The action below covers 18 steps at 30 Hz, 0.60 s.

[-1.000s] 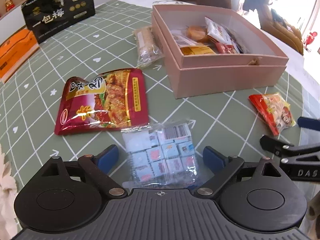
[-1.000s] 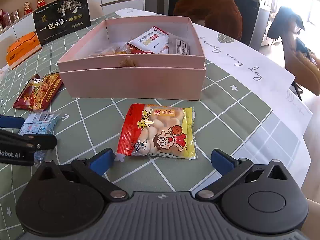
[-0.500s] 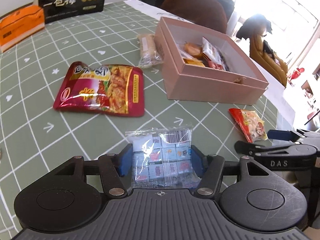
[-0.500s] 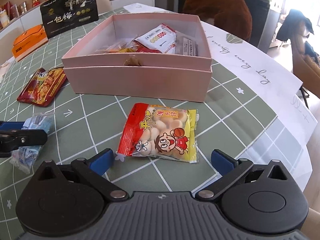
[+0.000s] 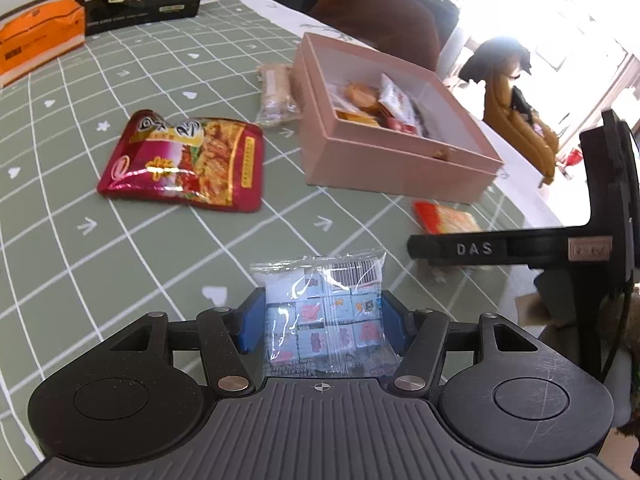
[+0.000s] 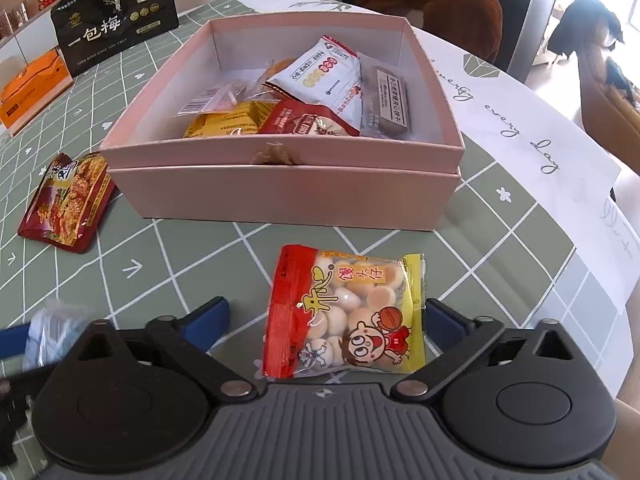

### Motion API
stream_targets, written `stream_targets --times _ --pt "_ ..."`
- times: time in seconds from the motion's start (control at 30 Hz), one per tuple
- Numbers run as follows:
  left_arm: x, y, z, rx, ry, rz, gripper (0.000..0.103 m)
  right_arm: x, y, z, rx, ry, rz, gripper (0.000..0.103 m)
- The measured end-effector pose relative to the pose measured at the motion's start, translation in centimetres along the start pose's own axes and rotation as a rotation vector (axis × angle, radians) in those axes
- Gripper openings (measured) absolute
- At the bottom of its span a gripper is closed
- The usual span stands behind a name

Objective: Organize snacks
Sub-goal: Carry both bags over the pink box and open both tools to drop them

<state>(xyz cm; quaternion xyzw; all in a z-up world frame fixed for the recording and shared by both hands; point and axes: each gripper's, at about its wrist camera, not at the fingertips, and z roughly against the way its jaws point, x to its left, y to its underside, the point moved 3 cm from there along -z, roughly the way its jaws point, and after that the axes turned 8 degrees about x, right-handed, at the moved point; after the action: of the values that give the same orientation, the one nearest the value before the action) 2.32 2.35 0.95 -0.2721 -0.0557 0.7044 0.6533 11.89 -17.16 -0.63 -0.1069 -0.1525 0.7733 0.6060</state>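
Right now the left gripper (image 5: 322, 322) has its blue fingers (image 5: 251, 326) clamped on a clear packet of small wrapped candies (image 5: 324, 312), one on each side of it; in this view I cannot tell whether the packet is off the green checked tabletop (image 5: 152, 248). Ahead lies a dark red snack pouch (image 5: 184, 162), flat on the tabletop, and beyond it a pale wrapped snack (image 5: 276, 96) sits just beside the left wall of the pink box (image 5: 396, 168). The box is open and already holds several packets.

From the right wrist view, the right gripper (image 6: 326, 318) points down at a red and yellow bag of round biscuits (image 6: 344, 312) lying on the tabletop just in front of the pink box (image 6: 280, 196). Its fingers (image 6: 210, 318) stand apart on either side of the bag and are closing in; the right one is at the bag's edge, while the left one is clear of it. Inside the box a white packet (image 6: 324, 76) rests on top of the others. At the far edge a black bag (image 6: 116, 34) stands upright near an orange box (image 6: 34, 88).
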Motion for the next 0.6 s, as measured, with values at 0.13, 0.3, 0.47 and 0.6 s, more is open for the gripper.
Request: stream_targets --times 0.13,0.3,0.47,0.6 --pt "-0.4 0.8 0.0 0.020 0.036 -0.009 0.065 0.8 0.5 1.4 0.034 0.008 0.039 0.065" --pt "-1.6 1.5 0.2 0.026 0.068 -0.036 0.065 0.3 2.3 3.5 0.046 -0.013 0.043 0.058" --pt "-2.8 1.6 0.4 0.018 0.087 -0.053 0.065 -0.8 3.4 5.8 0.032 -0.026 0.023 0.056" --pt "-3.7 1.2 1.0 0.003 0.095 -0.068 0.065 -1.9 3.3 7.8 -0.003 -0.043 0.000 0.056"
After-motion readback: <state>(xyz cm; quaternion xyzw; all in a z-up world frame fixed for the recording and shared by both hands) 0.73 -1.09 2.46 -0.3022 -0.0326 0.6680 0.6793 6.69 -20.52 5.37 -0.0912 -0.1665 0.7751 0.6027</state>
